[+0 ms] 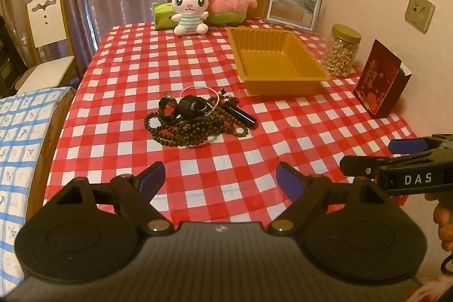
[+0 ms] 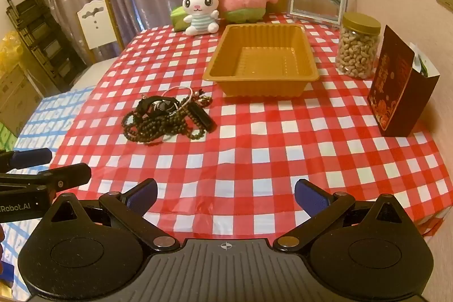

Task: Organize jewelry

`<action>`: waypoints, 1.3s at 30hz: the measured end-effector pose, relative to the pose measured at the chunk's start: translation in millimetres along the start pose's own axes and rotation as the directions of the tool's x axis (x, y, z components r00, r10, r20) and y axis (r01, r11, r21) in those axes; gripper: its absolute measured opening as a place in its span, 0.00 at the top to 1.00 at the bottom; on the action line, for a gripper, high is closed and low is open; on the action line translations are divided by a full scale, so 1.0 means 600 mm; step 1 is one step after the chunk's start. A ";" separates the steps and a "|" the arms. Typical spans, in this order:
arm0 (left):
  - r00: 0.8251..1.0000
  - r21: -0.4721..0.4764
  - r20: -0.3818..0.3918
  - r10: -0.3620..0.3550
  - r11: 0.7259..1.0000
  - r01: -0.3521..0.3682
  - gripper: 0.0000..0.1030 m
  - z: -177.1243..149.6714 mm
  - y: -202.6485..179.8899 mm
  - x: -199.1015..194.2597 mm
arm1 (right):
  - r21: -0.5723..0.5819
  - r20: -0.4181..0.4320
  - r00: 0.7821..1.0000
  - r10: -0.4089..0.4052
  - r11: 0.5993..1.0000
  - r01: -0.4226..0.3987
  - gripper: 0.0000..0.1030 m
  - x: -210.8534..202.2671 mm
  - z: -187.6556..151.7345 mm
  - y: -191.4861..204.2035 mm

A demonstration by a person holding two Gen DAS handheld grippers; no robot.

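Two grippers, left gripper (image 1: pixel 220 177) and right gripper (image 2: pixel 225 194), hover at the table's near edge, jaws fully spread and empty, ready to move the tangled jewelry pile (image 1: pixel 195 118) into the tray (image 1: pixel 283 77).

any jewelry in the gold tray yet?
No, the gold tray is bare inside; the jewelry pile lies on the checkered tablecloth in front of it.

jewelry pile (image 1: pixel 195 118) on tablecloth (image 1: pixel 141 75); tray (image 1: pixel 274 61) behind-right | jar (image 1: pixel 341 54) right
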State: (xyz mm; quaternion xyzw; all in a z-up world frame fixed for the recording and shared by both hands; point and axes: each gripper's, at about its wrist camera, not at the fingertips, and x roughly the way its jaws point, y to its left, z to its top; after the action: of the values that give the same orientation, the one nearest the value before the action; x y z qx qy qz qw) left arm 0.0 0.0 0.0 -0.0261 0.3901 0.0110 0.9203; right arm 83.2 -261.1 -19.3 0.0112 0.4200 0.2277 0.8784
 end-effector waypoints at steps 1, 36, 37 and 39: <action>1.000 -0.001 0.001 -0.001 1.000 0.001 0.18 0.000 0.000 0.000 | 0.002 -0.001 1.000 0.001 1.000 -0.001 0.00 0.001 0.000 0.000; 1.000 -0.005 0.004 -0.007 1.000 0.007 0.18 0.000 0.001 -0.001 | 0.000 -0.002 1.000 -0.007 1.000 0.007 0.00 0.010 0.009 0.006; 1.000 -0.005 0.005 -0.007 1.000 0.007 0.18 0.000 0.001 -0.001 | 0.000 -0.002 1.000 -0.007 1.000 0.007 0.00 0.009 0.009 0.006; 1.000 -0.005 0.004 -0.008 1.000 0.008 0.18 0.010 0.000 0.007 | -0.001 -0.002 1.000 -0.008 1.000 0.008 0.00 0.009 0.009 0.006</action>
State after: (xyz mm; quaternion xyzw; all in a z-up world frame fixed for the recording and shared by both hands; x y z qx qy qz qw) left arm 7.0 0.4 1.2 -0.0299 0.3879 0.0083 0.9212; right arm 88.6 -254.7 -19.1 0.0090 0.4210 0.2246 0.8788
